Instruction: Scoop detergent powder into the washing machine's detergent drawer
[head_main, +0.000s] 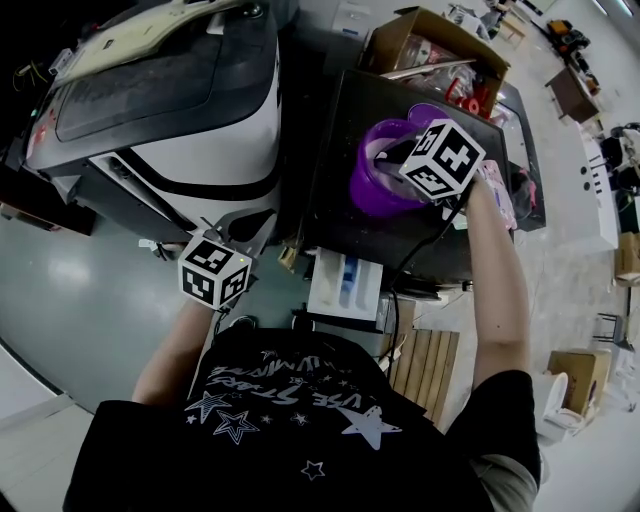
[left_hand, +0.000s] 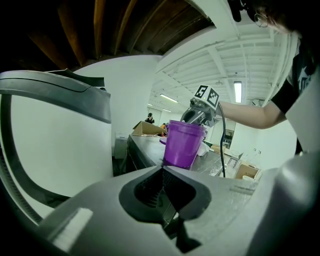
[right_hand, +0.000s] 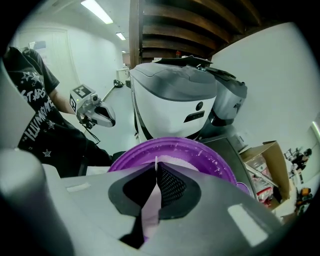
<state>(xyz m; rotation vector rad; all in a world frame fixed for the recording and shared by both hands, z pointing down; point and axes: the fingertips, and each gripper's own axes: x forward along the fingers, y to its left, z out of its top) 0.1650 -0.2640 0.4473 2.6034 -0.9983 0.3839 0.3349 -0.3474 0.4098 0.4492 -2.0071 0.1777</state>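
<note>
A purple bucket (head_main: 378, 170) stands on a dark top to the right of the white washing machine (head_main: 170, 110). White powder (right_hand: 176, 159) lies inside the bucket. My right gripper (right_hand: 156, 167) hangs over its rim, shut on the thin pale handle of a scoop (right_hand: 151, 210); the scoop's bowl is hidden. In the head view, that right gripper (head_main: 412, 165) sits at the bucket's right side. The white detergent drawer (head_main: 345, 283) stands pulled out below the dark top. My left gripper (left_hand: 162, 172) is shut on nothing and held low near the machine's front, apart from the bucket (left_hand: 182, 145).
An open cardboard box (head_main: 440, 50) with goods sits behind the bucket. A pink packet (head_main: 497, 190) lies at the dark top's right edge. A wooden pallet (head_main: 425, 365) is on the floor by my right side. A cable (head_main: 400, 300) trails down from the right gripper.
</note>
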